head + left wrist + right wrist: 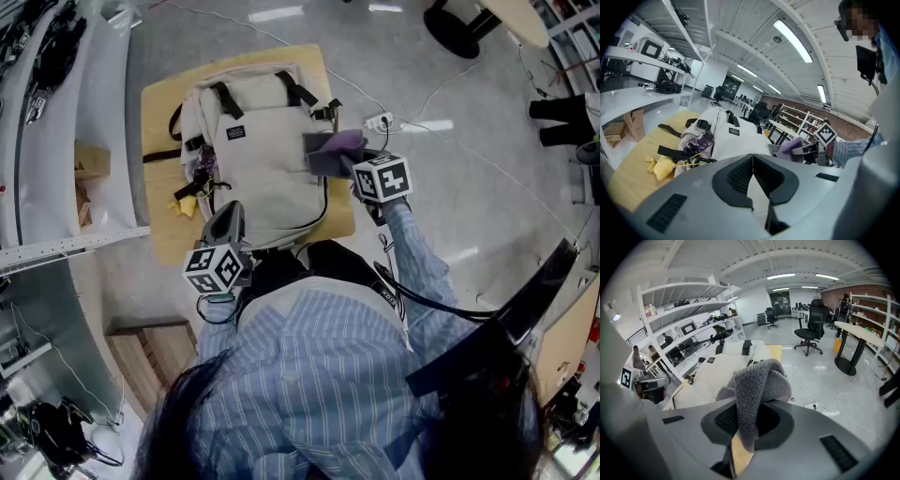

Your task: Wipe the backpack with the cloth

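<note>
a pale wooden counter [157, 103] is seen in the upper middle of the head view, set on a glossy grey floor [469, 206]. white shelving [103, 112] runs down the left edge of that frame. a white power strip [379, 121] with its cable lies on the floor just right of the counter. in the right gripper view a large open room is shown, with strip lights on the ceiling, shelves along both sides and a black office chair [813, 329] right of centre.

the beige backpack [258, 159] is laid flat on the counter, with its shoulder straps toward the top of the head view. a small dark label [235, 132] is sewn on its front; pale print can be made out on it, but it is too small to be read. a soft yellow item [183, 204] lies on the counter against the backpack's left side, beside black straps.

the grey cloth [330, 150] is clamped between the jaws of the right gripper [345, 165]. it is bunched and folded over the jaw tips, and is held at the backpack's right edge. the left gripper [225, 220] is placed at the backpack's lower edge. its jaws are brought together at the tips with nothing held between them, and only the pale fabric is seen behind them. black and white square markers are carried on the cube of each gripper.
</note>
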`<state>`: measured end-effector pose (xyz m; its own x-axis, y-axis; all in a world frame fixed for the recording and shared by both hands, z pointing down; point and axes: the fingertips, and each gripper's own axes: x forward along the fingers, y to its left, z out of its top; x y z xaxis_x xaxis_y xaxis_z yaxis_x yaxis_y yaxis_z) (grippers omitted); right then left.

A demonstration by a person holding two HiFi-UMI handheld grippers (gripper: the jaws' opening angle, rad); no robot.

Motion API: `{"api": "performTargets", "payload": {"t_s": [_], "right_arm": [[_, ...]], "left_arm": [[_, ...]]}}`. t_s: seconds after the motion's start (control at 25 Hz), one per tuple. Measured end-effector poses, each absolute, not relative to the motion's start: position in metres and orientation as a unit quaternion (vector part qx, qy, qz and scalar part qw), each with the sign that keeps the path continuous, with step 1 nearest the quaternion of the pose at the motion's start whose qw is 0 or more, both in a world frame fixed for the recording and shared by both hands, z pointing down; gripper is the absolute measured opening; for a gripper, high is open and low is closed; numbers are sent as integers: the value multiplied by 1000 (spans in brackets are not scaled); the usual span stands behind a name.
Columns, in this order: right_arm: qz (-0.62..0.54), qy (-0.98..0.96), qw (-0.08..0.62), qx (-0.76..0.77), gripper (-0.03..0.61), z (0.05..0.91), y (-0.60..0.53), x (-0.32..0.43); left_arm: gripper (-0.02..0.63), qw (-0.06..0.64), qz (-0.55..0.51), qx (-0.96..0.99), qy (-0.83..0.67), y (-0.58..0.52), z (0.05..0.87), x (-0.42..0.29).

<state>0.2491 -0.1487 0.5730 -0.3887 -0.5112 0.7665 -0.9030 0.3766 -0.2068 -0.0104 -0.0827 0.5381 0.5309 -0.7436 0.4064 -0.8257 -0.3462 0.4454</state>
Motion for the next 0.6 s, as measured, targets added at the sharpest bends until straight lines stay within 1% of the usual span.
{"api": "performTargets", "payload": {"t_s": [0.16, 0.28, 0.4, 0.6], "right_arm": [[312, -772, 310, 459, 49, 564, -149, 258], [294, -788, 292, 455, 49, 536, -156, 247], [265, -816, 262, 441, 49, 499, -169, 213], [228, -864, 228, 385, 49, 461, -192, 124]], "left_arm": [[5, 314, 64, 814, -484, -81, 540, -8], [5, 316, 63, 811, -489, -81, 541, -12], [5, 317, 60, 808, -493, -82, 542, -22], [5, 314, 58, 805, -501, -87, 540, -49]]}}
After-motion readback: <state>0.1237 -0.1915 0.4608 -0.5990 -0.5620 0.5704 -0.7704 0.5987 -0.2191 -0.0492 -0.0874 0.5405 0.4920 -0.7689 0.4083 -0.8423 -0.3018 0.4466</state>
